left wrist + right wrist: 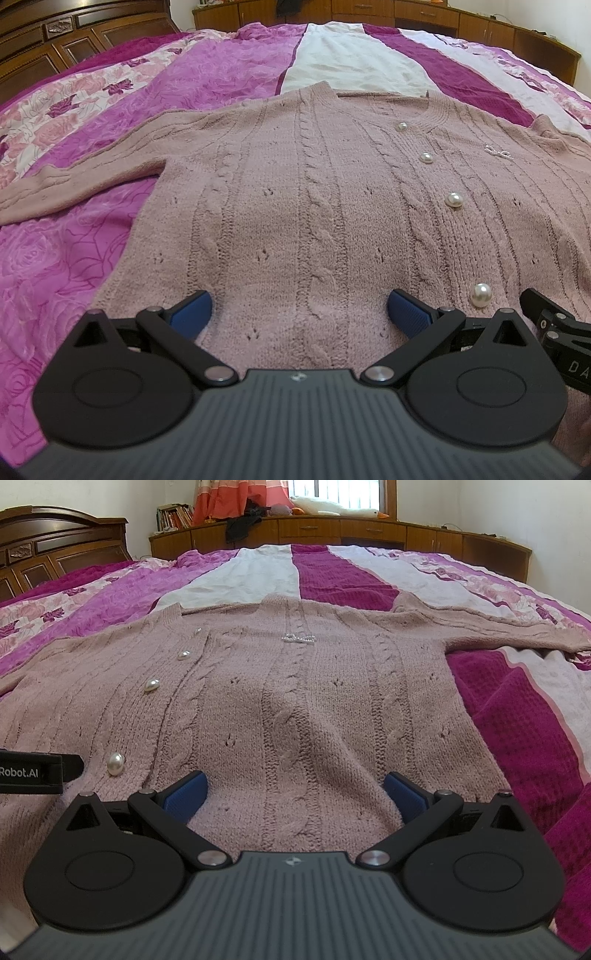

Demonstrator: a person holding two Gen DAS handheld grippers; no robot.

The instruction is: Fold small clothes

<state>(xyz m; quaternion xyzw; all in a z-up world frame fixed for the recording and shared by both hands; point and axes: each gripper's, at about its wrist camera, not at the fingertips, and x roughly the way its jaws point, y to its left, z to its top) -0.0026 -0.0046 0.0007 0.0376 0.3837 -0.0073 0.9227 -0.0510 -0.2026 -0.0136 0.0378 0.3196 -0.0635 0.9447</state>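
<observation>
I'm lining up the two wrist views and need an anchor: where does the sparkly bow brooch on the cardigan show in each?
Left wrist view: the bow brooch sits far right, upper part, right of the pearl buttons.
Right wrist view: the bow brooch sits near the centre, upper part, right of the pearl buttons.
Shared landmark: the row of pearl buttons down the cardigan front.

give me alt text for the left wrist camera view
A dusty-pink cable-knit cardigan with pearl buttons lies flat on a pink patchwork bedspread. The left gripper hovers over its hem, jaws open.
</observation>
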